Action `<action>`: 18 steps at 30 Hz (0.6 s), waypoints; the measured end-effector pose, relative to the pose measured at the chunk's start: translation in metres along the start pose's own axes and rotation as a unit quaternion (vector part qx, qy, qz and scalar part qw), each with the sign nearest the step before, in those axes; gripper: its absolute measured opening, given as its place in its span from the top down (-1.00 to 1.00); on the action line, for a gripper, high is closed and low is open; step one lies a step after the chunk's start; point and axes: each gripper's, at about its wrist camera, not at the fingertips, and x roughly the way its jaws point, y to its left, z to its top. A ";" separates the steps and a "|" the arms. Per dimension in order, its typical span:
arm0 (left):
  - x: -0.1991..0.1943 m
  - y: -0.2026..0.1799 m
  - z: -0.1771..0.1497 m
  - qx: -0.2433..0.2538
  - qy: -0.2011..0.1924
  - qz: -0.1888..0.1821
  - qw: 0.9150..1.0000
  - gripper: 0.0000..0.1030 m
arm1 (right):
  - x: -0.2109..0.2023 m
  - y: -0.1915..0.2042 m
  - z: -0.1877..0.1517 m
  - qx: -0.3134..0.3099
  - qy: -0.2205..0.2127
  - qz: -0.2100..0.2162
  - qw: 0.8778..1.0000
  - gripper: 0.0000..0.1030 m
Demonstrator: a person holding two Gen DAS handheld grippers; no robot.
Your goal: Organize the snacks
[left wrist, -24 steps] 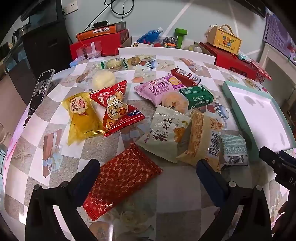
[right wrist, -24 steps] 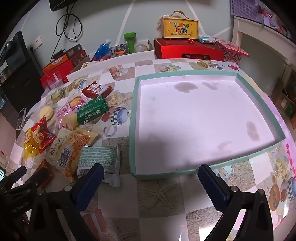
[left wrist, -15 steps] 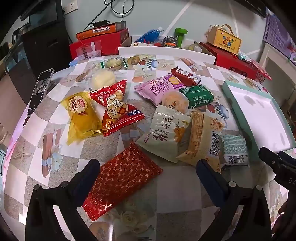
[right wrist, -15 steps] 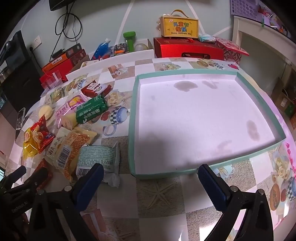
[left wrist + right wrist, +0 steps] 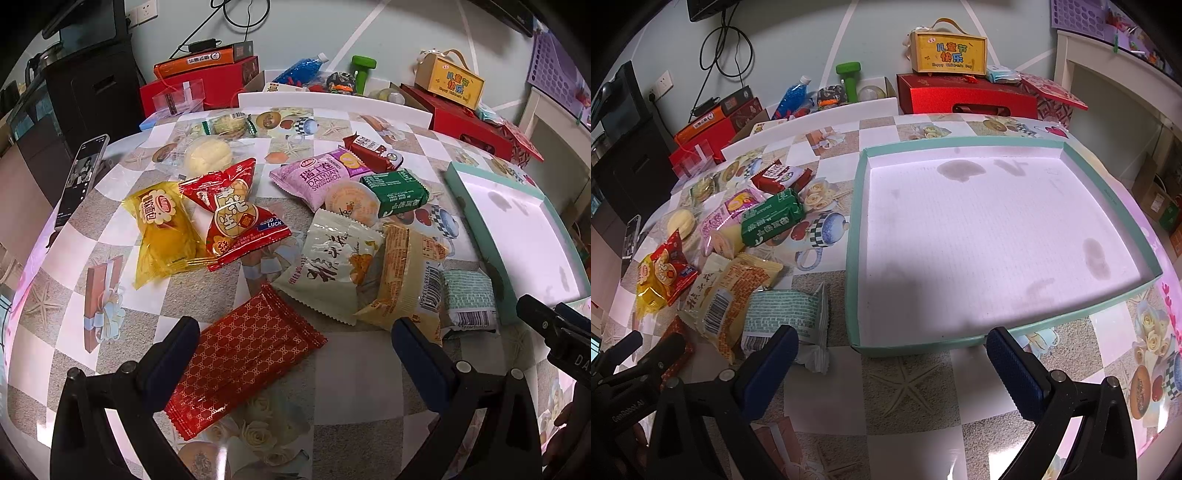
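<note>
The left gripper (image 5: 295,345) has its fingers spread, the red snack packet (image 5: 243,360) lying between them. The right gripper (image 5: 888,350) is spread too, before the teal tray (image 5: 855,236).

Both views are evenly lit from overhead, with strong fisheye bending and black vignetting at the corners. Pinkish glare is seen on the tablecloth (image 5: 44,236) toward 9 o'clock and on the tray (image 5: 997,236) floor. A soft shadow is cast at 7 o'clock inside the tray. Focus is sharp throughout.
</note>
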 end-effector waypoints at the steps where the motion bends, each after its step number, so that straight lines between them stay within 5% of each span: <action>1: 0.000 0.000 0.000 0.000 0.000 0.000 1.000 -1.00 | 0.000 0.000 0.000 0.000 -0.001 0.000 1.000 -1.00; 18: -0.001 0.004 -0.001 -0.002 0.002 0.004 1.000 -1.00 | -0.001 0.001 0.000 -0.001 -0.006 -0.001 1.000 -1.00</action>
